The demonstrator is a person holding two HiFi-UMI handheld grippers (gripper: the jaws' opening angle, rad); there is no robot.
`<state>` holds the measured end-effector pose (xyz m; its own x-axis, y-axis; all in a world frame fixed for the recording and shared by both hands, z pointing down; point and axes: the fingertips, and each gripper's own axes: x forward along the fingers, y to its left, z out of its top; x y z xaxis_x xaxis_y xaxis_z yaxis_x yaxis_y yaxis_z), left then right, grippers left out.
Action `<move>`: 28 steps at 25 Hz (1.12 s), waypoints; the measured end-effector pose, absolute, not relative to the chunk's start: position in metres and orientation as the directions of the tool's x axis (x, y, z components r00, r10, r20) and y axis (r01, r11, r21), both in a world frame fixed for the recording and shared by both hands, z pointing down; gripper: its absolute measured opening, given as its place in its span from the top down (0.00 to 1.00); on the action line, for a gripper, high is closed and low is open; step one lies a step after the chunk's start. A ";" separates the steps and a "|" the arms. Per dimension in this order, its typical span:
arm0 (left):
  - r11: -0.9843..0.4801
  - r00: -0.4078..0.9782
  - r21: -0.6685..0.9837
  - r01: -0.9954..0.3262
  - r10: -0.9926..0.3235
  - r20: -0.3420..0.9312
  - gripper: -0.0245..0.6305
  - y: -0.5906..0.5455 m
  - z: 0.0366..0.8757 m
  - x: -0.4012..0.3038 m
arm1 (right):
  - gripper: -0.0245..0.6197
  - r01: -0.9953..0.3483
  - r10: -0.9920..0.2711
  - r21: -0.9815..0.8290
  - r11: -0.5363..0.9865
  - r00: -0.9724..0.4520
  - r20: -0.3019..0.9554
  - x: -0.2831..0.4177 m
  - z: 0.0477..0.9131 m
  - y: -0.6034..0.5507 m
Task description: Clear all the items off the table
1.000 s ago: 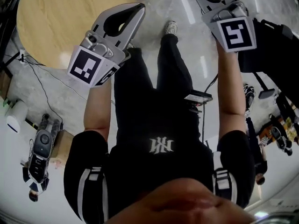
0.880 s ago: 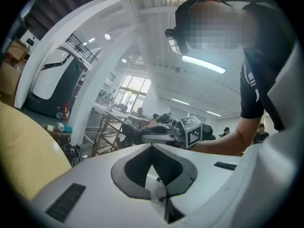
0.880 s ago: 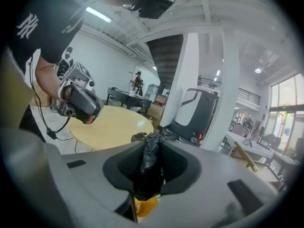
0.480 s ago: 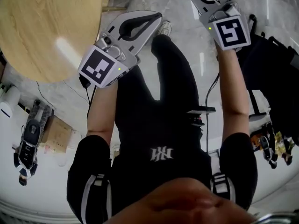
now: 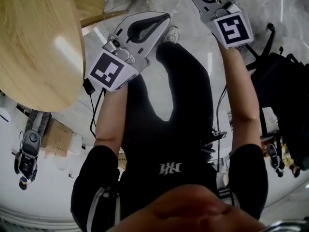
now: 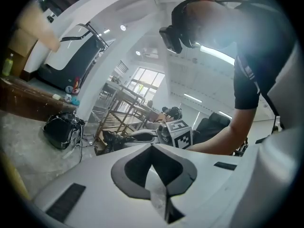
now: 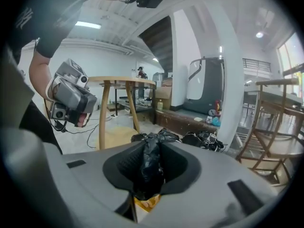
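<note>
While the right tongs (image 7: 148, 172) clamp a crumpled black plastic bag (image 7: 151, 148), held well clear of the desk (image 5: 34, 47), the left tongs (image 6: 153, 167) are closed on nothing. What shows of the desk is bare, so clearing looks nearly finished, with only the bag left to put down.

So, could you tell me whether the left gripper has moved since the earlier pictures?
Yes: the left gripper crossed the edge of the round pale wooden table earlier; now it lies just right of that edge.
</note>
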<state>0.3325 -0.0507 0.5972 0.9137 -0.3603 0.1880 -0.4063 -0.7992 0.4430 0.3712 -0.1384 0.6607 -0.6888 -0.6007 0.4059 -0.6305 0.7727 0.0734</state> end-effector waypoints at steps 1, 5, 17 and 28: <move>-0.799 0.914 0.443 -0.405 -0.358 0.191 0.94 -0.053 0.608 0.334 | 0.83 -0.627 -0.597 0.072 0.776 -0.692 0.406 0.371 0.671 -0.139; -0.795 0.913 0.449 -0.408 -0.358 0.196 0.94 -0.063 0.655 0.338 | 0.83 -0.621 -0.589 0.073 0.780 -0.690 0.421 0.370 0.714 -0.145; -0.781 0.904 0.456 -0.426 -0.356 0.235 0.94 -0.070 0.760 0.317 | 0.83 -0.647 -0.581 0.028 0.762 -0.665 0.469 0.361 0.840 -0.149; -0.788 0.909 0.457 -0.413 -0.328 0.257 0.94 -0.060 0.782 0.305 | 0.81 -0.675 -0.576 0.004 0.738 -0.628 0.524 0.360 0.897 -0.154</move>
<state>0.3054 -0.0598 0.7823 0.9092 -0.3276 0.2570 -0.4130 -0.7876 0.4573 0.3598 -0.1544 0.8972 -0.6276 -0.5762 0.5236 -0.6747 0.7381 0.0036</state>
